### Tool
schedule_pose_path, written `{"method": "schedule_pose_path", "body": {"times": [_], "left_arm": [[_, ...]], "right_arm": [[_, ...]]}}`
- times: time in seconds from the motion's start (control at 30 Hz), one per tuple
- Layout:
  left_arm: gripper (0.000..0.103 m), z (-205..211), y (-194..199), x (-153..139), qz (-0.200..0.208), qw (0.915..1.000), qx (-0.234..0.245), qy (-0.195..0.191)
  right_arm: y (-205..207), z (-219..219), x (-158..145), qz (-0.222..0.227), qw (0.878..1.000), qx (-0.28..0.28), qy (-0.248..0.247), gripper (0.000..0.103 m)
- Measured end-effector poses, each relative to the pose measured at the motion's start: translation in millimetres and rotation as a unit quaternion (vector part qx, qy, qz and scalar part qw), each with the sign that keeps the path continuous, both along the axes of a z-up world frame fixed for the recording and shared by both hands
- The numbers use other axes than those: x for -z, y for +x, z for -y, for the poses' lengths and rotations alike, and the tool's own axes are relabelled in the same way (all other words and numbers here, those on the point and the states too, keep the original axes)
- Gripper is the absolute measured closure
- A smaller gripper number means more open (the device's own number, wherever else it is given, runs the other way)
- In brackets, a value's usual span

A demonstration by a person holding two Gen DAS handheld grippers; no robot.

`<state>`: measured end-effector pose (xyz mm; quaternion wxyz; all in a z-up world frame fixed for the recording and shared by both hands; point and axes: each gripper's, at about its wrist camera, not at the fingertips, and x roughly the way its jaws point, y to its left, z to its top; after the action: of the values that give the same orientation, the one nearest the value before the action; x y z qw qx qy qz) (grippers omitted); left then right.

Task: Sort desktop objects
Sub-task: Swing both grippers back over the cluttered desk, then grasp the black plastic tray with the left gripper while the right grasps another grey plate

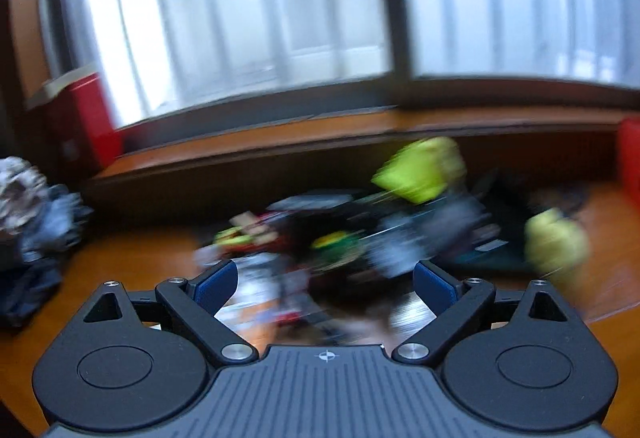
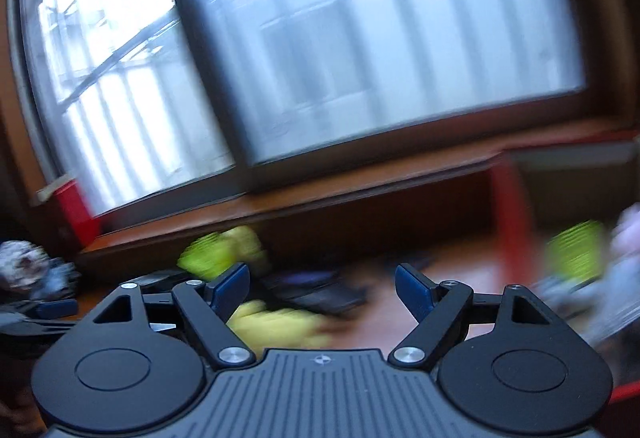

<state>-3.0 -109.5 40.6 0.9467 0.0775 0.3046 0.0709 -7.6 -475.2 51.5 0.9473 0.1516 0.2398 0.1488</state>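
Both views are heavily smeared by motion, so detail is scarce. A person holds two handheld grippers above a wooden desk (image 1: 132, 262) set against a wide window (image 1: 248, 22).

The left gripper (image 1: 325, 280) hangs over the near middle of the desk, its blue-padded jaws spread apart with nothing between them. Ahead of it, running from the middle of the desk toward the back edge under the sill, lies a heap of desktop clutter (image 1: 320, 238): dark flat shapes, something green and yellow, bits of red and white. None can be named for certain. Two bright yellow-green objects (image 1: 424, 168) stand out, one high at the back of the heap, one nearer the right edge. At the far left edge sits a crumpled bundle of blue and pale cloth (image 1: 36, 206). A red box (image 1: 80, 118) rests on the sill at the back left corner.

The right gripper (image 2: 322, 288) is also spread wide and empty, held above the right half of the desk. The yellow-green shapes show just beyond its left finger, and a red-edged container (image 2: 512, 214) stands toward the right edge.

As a judgement: the clutter looks small and light, mostly stiff plastic or card. The flat dark pieces would be best pinched across a thin edge. The yellow-green items look soft or crinkly and should tolerate a firm squeeze at the middle. Loose stacking means neighbours could slide.
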Motion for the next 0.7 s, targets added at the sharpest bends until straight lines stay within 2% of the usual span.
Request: {"method": "schedule_pose_path", "body": {"times": [0.1,0.23,0.37,0.43,0.7], "left_arm": [[0.008,-40.0,-1.7,7.5,-0.014,0.9997,-0.018,-0.012],[0.008,-82.1,0.1,18.7,-0.022,0.9983,-0.026,-0.046],[0.008,-95.2,2.6,26.3,-0.021,0.9975,-0.019,-0.065],[0.008,-100.4,5.2,30.4,-0.017,0.9972,-0.015,-0.072],[0.008,-113.5,34.1,35.8,-0.005,0.9958,-0.012,-0.091]], "right_arm": [[4.2,-67.0,9.9,-0.017,0.999,-0.047,-0.010,0.021],[16.9,-146.2,14.8,-0.030,0.993,-0.108,-0.046,0.021],[45.2,-209.3,6.4,-0.041,0.985,-0.157,-0.050,0.021],[63.3,-234.5,3.6,-0.040,0.983,-0.169,-0.051,0.017],[141.0,-307.3,11.9,-0.062,0.978,-0.179,-0.082,0.016]]}}
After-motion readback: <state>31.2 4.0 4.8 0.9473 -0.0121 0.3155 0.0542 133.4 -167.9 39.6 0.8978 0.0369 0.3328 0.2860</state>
